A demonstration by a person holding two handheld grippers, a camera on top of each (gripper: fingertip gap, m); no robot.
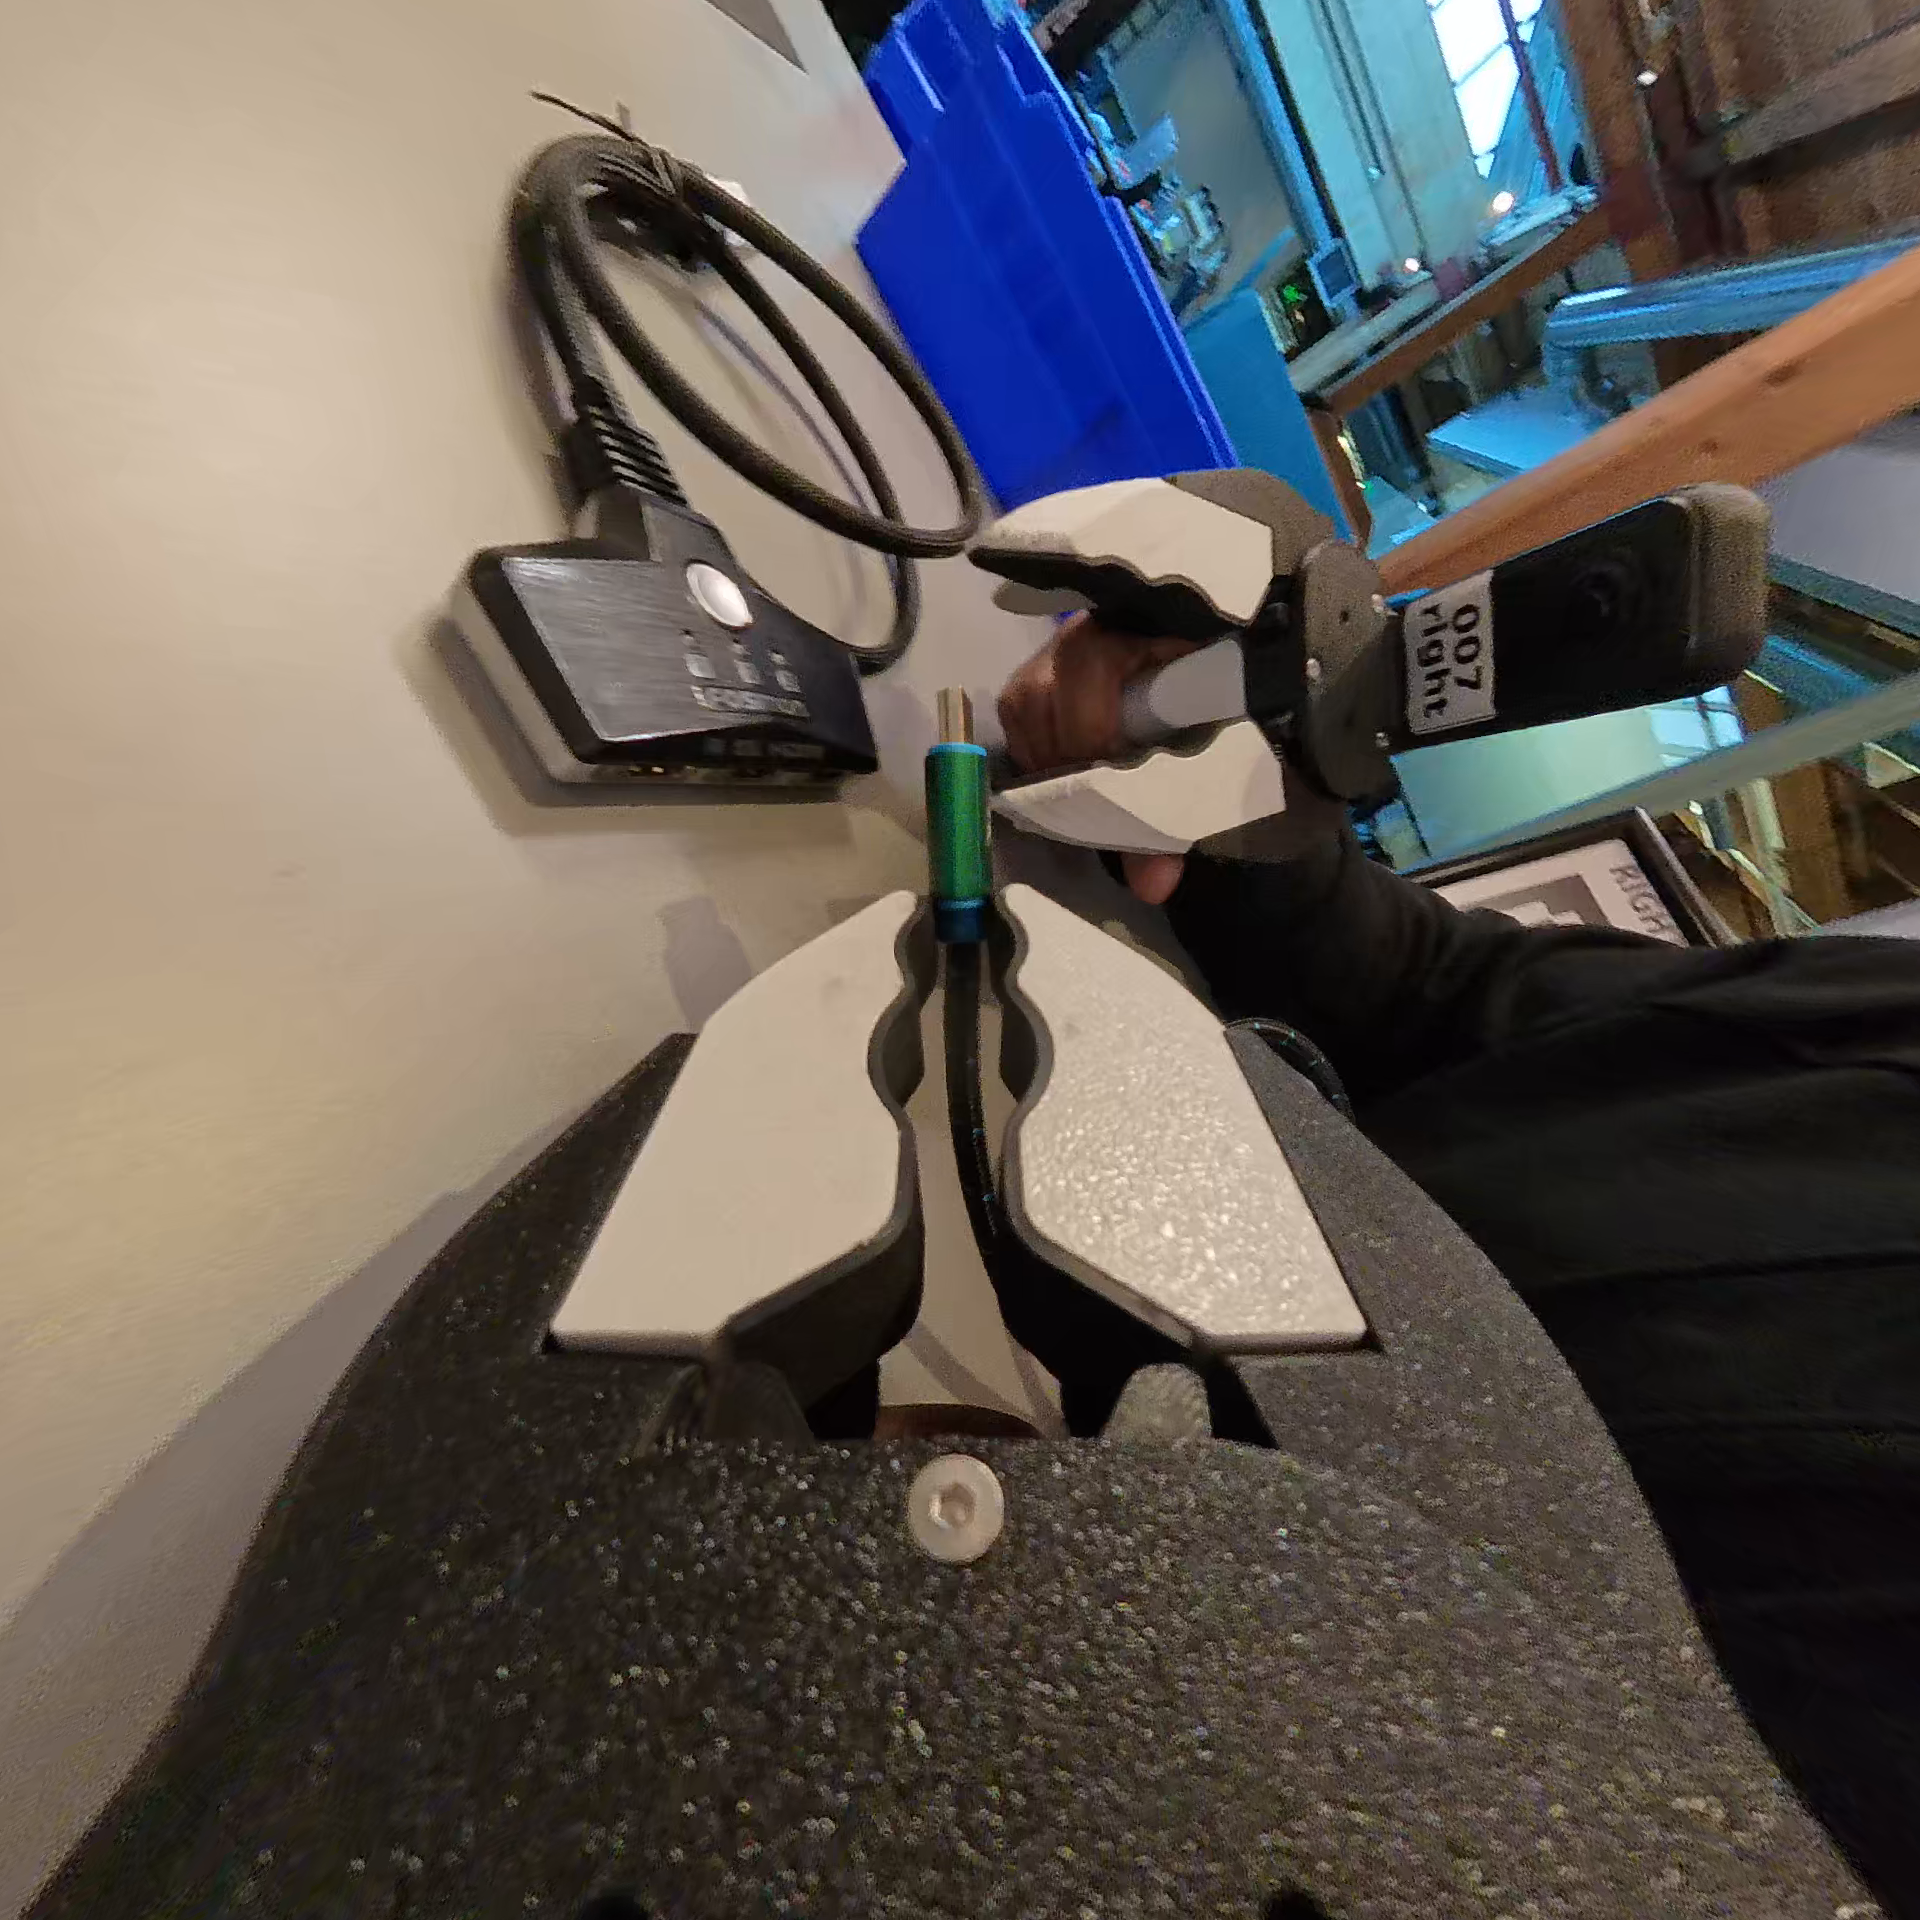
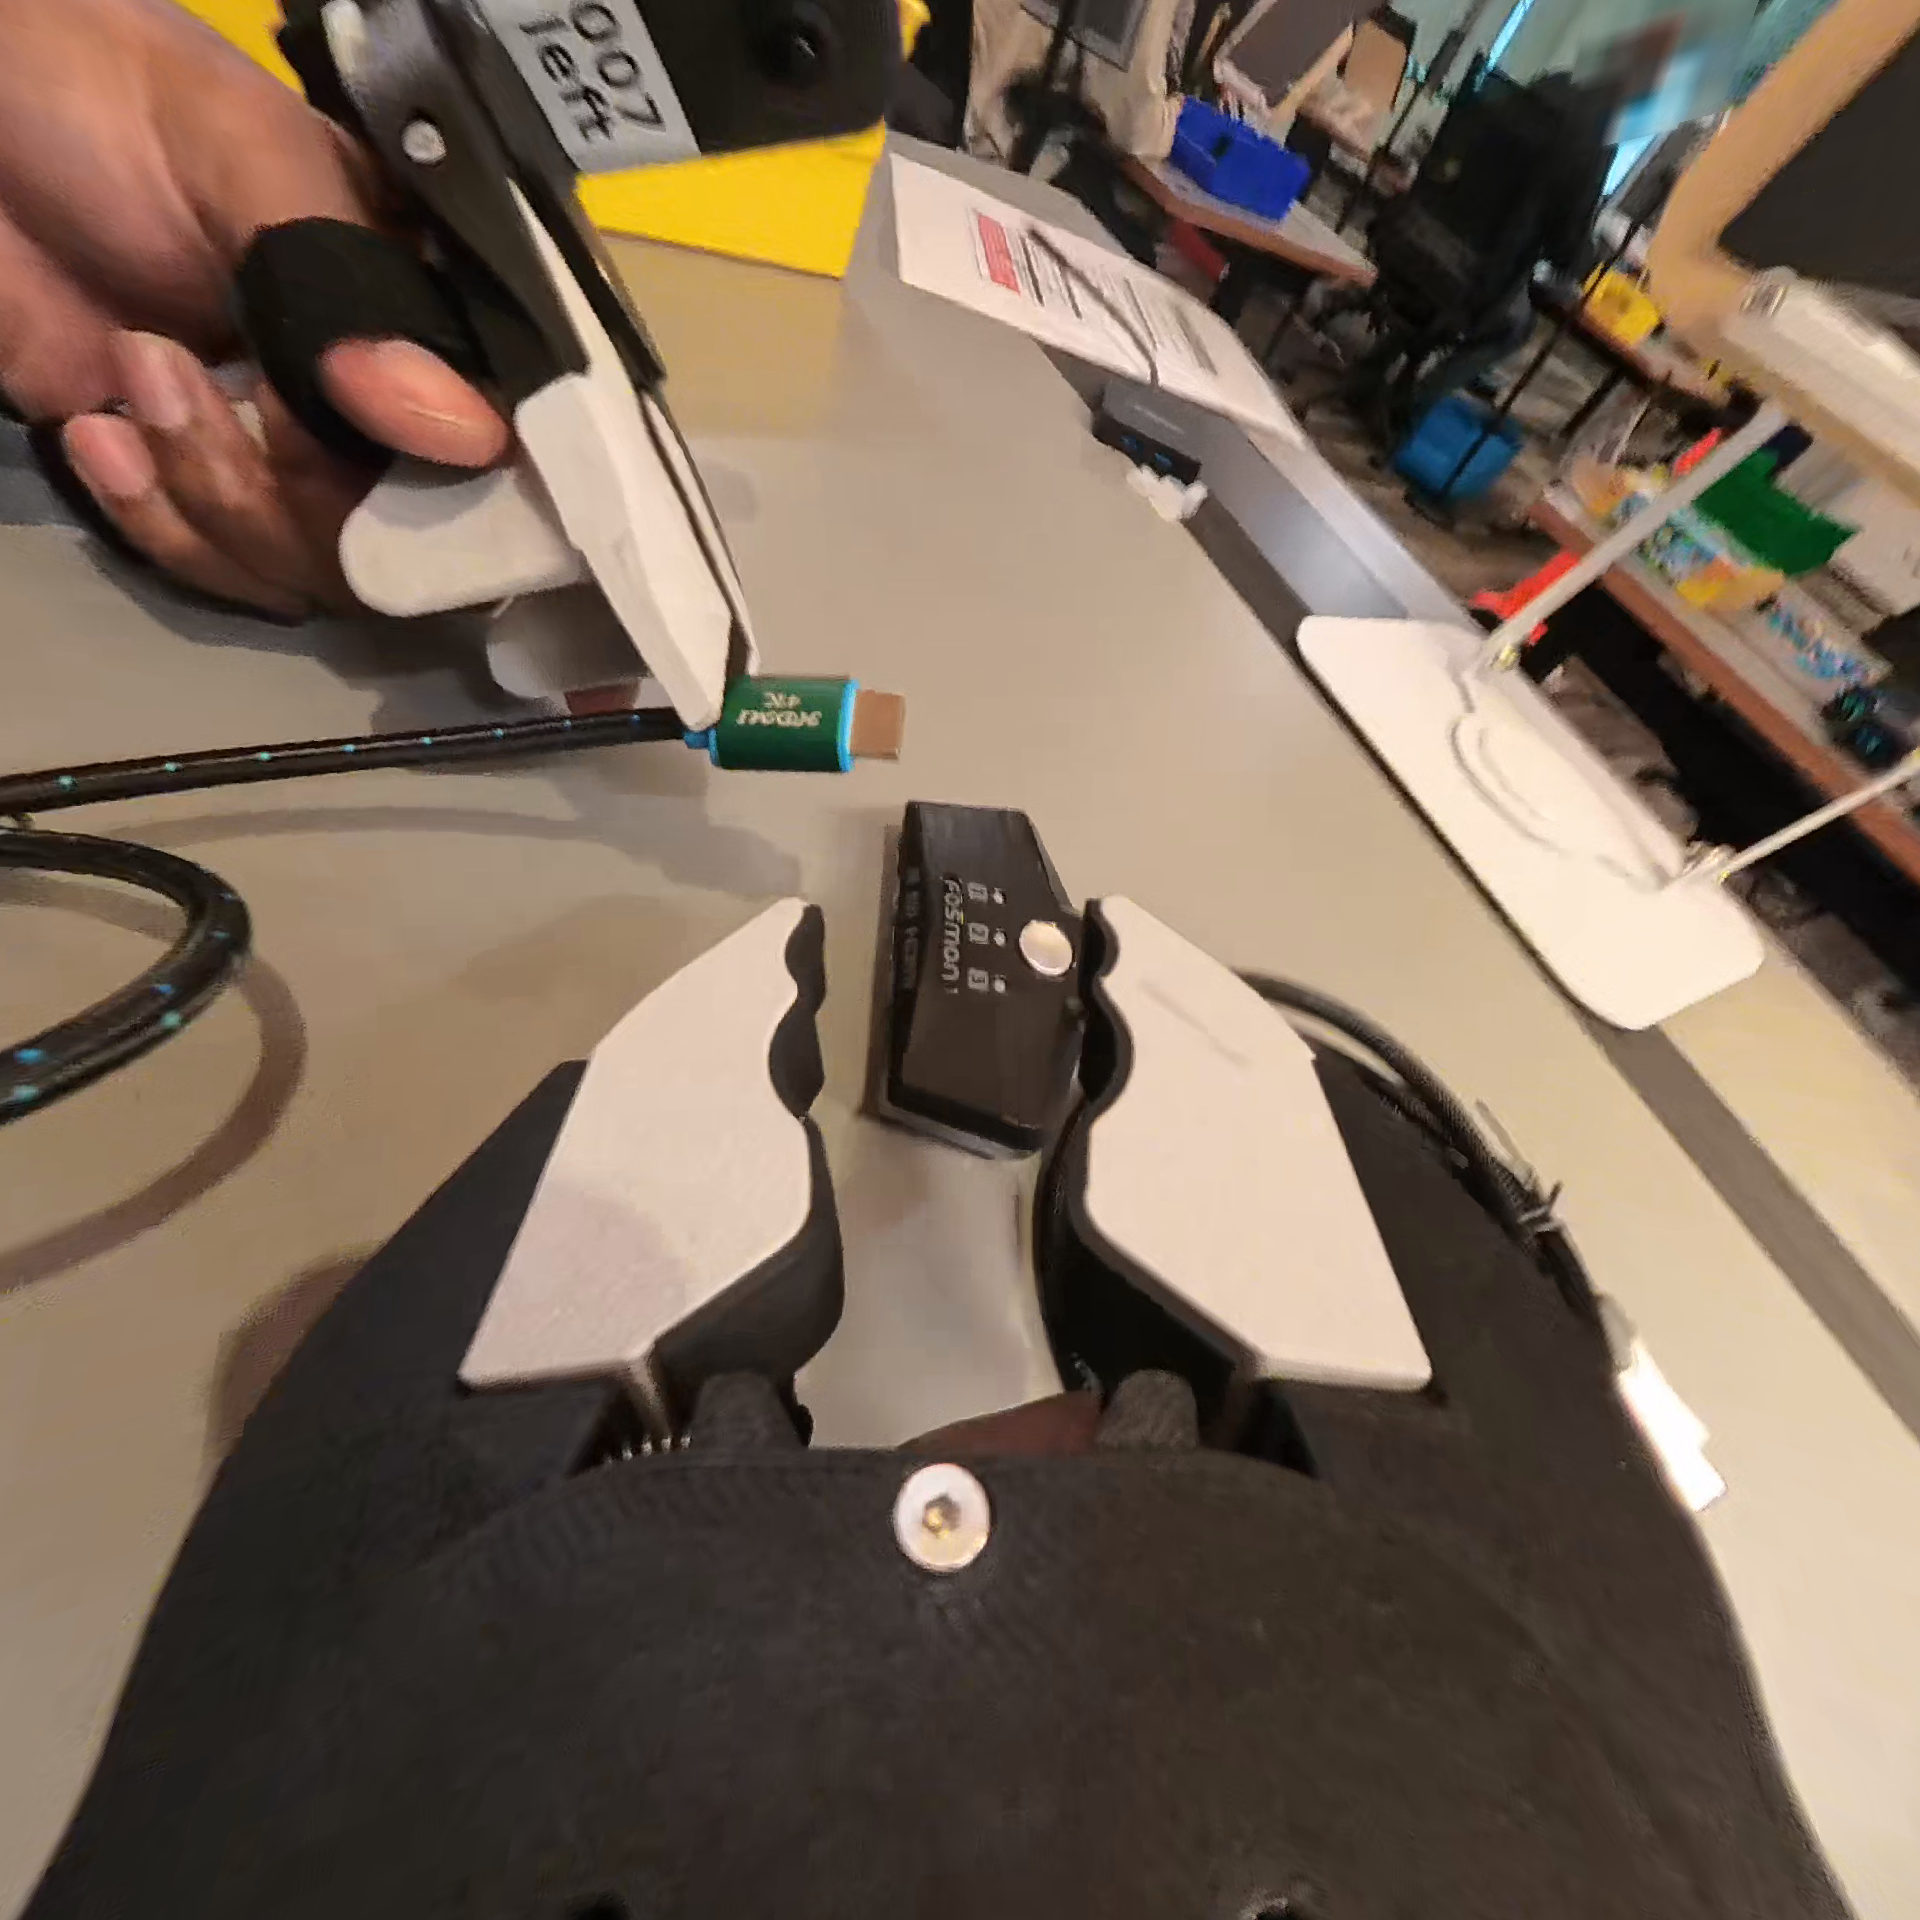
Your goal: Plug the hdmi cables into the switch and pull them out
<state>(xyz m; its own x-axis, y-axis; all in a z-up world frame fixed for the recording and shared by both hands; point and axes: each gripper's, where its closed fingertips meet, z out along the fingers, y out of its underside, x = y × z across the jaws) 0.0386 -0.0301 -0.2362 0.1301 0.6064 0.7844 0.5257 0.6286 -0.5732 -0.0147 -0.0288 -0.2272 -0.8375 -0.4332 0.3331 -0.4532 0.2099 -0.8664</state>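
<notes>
The black HDMI switch (image 2: 977, 997) lies flat on the grey table (image 2: 935, 520). My right gripper (image 2: 951, 914) is open, one finger on each side of the switch, with a gap at the left finger. My left gripper (image 1: 958, 914) is shut on the black braided cable (image 1: 961, 1060) just behind its green HDMI plug (image 1: 958, 821). The plug's metal tip hangs in the air a short way from the switch (image 1: 675, 665), not inserted. The left gripper (image 2: 717, 696) and plug (image 2: 790, 724) also show in the right wrist view. The open right gripper (image 1: 987, 675) shows in the left wrist view.
The switch's own black lead (image 1: 790, 343) coils behind it. The held cable loops on the table at left (image 2: 156, 987). A white flat lamp base (image 2: 1527, 821) and a printed sheet (image 2: 1081, 291) lie near the right table edge. A blue bin (image 1: 1018, 260) stands beyond. Tip to tip, the grippers are about 6 cm apart. It is some 4 cm from my right tips to the black HDMI switch (image 2: 977, 997).
</notes>
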